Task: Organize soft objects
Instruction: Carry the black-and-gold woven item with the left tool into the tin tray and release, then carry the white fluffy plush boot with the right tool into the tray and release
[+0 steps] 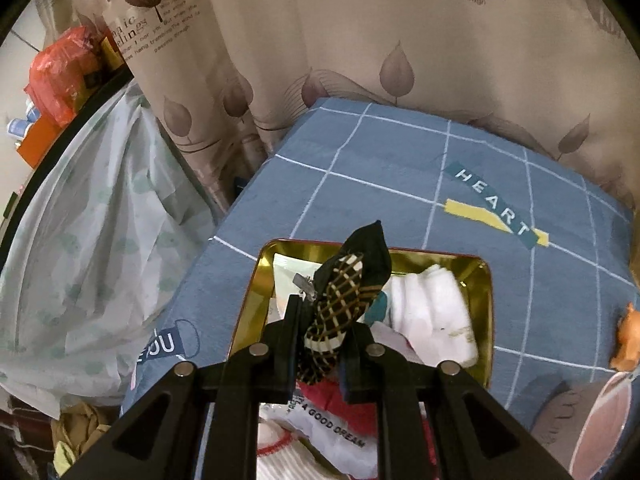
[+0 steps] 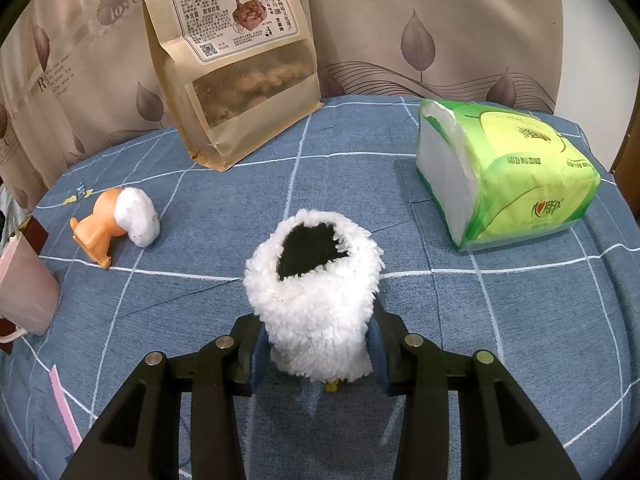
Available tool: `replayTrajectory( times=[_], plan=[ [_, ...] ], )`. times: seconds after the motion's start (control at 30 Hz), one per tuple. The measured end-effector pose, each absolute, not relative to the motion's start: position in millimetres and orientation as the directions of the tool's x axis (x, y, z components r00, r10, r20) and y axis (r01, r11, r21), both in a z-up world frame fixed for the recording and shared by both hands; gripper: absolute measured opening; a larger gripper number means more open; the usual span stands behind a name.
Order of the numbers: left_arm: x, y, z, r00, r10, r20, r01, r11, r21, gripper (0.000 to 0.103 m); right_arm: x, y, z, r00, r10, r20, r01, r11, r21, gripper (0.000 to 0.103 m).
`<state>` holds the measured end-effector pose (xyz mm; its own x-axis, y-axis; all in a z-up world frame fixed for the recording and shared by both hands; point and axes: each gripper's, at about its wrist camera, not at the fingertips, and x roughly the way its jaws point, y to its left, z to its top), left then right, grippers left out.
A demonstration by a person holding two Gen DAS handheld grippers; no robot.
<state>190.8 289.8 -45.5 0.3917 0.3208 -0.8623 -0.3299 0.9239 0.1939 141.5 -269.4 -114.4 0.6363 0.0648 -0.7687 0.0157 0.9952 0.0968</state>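
Observation:
My left gripper (image 1: 324, 336) is shut on a black sock with a tan grid pattern (image 1: 344, 300) and holds it above a gold tin box (image 1: 482, 280). The box holds folded white socks (image 1: 432, 312) and printed white and red cloths (image 1: 332, 420). My right gripper (image 2: 318, 340) is shut on a fluffy white pad with a black centre (image 2: 312, 280), held upright above the blue checked cloth (image 2: 460, 340). A second fluffy white pad (image 2: 138, 216) sits on an orange plastic holder (image 2: 96, 236) at the left.
A brown paper snack bag (image 2: 236, 60) stands at the back. A green tissue pack (image 2: 504, 176) lies at the right. A pink cup (image 2: 24, 292) is at the left edge. Leaf-print curtains (image 1: 360, 40) hang behind. A pale plastic bag (image 1: 92, 240) is left of the table.

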Motion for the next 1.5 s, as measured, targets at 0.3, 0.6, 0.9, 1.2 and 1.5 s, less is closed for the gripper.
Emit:
replayTrajectory(
  times=[0.3, 0.6, 0.9, 1.2, 1.5],
  plan=[
    [192.4, 288.8, -56.0, 0.360, 0.342, -0.868, -0.333, 0.916, 0.223, 0.029, 141.7, -269.0, -114.8, 0.636, 0.063, -0.769, 0.016, 0.995, 0.095, 0.039],
    [177.1, 282.3, -43.3, 0.395, 0.295, -0.870, -0.308, 0.935, 0.177, 0.044, 141.3, -268.5, -115.4, 0.634, 0.052, -0.772, 0.014, 0.997, 0.079, 0.040],
    [144.0, 282.0, -20.8, 0.453, 0.247, -0.856, -0.317, 0.943, 0.104, 0.044, 141.1, -265.5, -114.4, 0.630, 0.029, -0.776, 0.013, 0.999, 0.047, 0.040],
    [98.9, 281.4, -19.2, 0.473, 0.230, -0.851, -0.345, 0.937, 0.062, 0.044, 140.5, -262.1, -113.7, 0.632, 0.007, -0.775, 0.014, 1.000, 0.020, 0.040],
    [60.9, 290.4, -31.2, 0.481, 0.248, -0.841, -0.392, 0.919, 0.047, 0.044, 138.5, -259.1, -106.9, 0.636, -0.006, -0.772, 0.021, 1.000, 0.010, 0.035]
  ],
)
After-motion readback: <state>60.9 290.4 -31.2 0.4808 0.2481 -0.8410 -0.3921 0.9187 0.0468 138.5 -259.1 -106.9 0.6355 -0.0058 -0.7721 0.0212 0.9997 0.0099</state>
